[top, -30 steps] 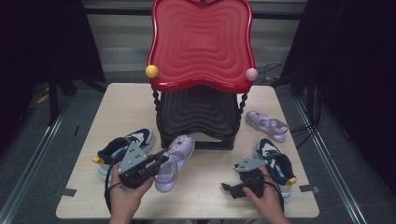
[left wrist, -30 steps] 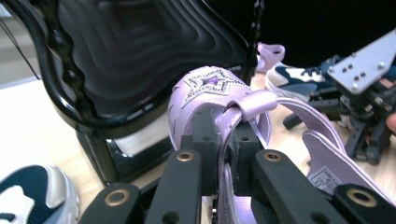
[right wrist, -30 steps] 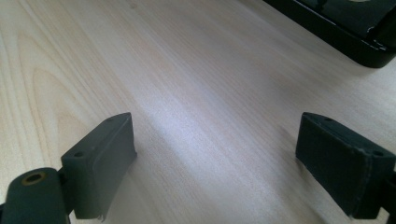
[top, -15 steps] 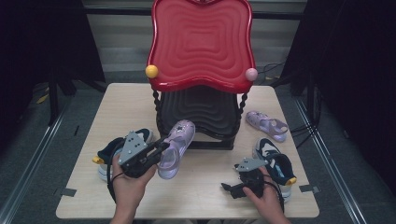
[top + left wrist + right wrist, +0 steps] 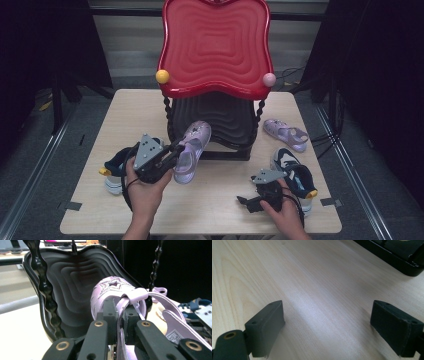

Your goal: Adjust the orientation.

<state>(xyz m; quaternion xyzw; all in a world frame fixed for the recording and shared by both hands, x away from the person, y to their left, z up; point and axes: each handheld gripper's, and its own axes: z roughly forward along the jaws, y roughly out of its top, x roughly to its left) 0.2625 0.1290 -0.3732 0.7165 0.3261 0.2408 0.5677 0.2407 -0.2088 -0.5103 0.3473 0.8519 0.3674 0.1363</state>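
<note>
You've lifted the sandal (image 5: 192,150) toward frame centre, left fingers (image 5: 110,315) pinching its strap; rack (image 5: 220,120) next, right fingers (image 5: 265,325) spread idle.

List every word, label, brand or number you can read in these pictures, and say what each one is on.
No text can be read.
White label on the insole of the lilac sandal held by the left gripper: printed lines, too small and blurred to read.
Star pattern on that sandal's toe: decoration, not writing.
Sneakers, red shelf, table: no writing visible.
</note>
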